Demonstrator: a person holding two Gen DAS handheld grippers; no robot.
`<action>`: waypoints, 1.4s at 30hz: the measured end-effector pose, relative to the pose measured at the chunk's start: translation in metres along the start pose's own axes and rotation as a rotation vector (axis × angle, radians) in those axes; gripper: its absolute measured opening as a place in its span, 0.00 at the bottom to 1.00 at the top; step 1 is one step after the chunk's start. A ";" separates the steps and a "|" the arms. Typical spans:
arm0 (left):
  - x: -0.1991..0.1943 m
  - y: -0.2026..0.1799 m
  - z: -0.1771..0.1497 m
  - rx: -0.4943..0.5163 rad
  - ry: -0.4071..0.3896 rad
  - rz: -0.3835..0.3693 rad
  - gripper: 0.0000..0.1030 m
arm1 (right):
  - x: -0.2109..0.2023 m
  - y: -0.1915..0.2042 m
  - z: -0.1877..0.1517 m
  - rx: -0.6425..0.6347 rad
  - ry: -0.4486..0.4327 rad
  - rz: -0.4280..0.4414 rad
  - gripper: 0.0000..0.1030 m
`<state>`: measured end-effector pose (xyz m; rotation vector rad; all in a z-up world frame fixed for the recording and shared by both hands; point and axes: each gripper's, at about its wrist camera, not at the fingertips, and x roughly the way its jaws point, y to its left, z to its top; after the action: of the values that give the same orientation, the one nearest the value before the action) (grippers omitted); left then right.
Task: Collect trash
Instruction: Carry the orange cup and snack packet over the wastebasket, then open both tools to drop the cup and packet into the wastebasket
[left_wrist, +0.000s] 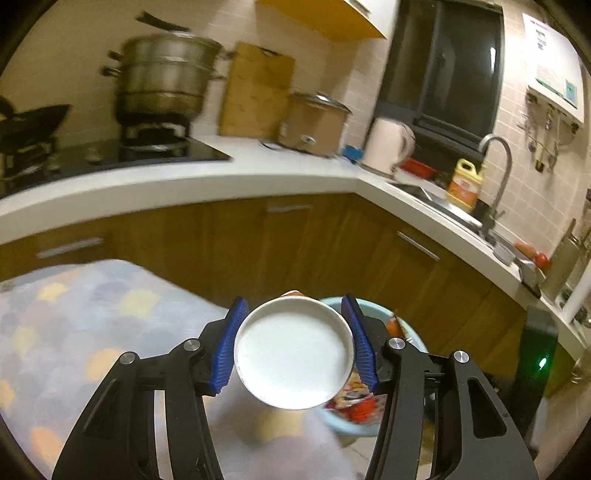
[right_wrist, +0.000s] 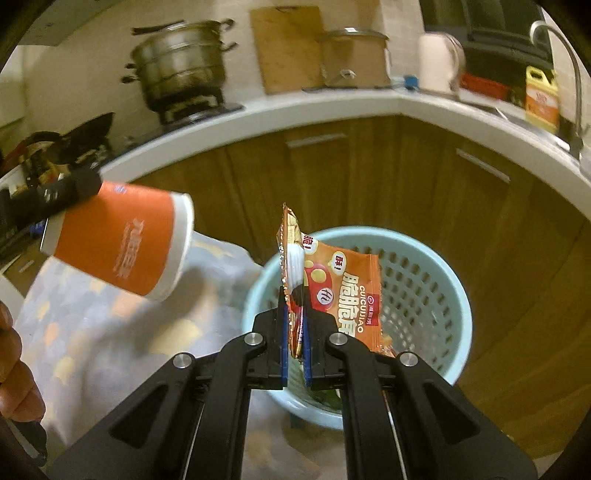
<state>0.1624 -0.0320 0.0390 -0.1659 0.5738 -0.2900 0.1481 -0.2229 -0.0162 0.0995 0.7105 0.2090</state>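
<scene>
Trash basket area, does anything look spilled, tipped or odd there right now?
Nothing spilled. The paper cup lies sideways in the left gripper, short of the basket; the right gripper pinches the snack wrapper above it.

The left gripper is clamping a paper cup between its blue pads, the cup's white bottom facing the camera. Behind the cup, a light blue basket is sitting on the floor with a colourful wrapper over it. A patterned cloth is lying to the left, beside wooden cabinets.
</scene>
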 end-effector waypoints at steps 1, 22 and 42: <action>0.011 -0.006 -0.002 0.006 0.016 -0.010 0.49 | 0.007 -0.007 -0.003 0.012 0.019 -0.009 0.04; 0.098 -0.020 -0.028 -0.023 0.223 -0.108 0.69 | 0.023 -0.061 -0.022 0.165 0.127 -0.006 0.43; 0.047 -0.009 -0.045 -0.019 0.176 -0.090 0.69 | -0.037 -0.050 -0.021 0.159 0.023 -0.054 0.43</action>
<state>0.1729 -0.0585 -0.0204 -0.1858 0.7451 -0.3889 0.1148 -0.2798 -0.0164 0.2295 0.7511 0.1018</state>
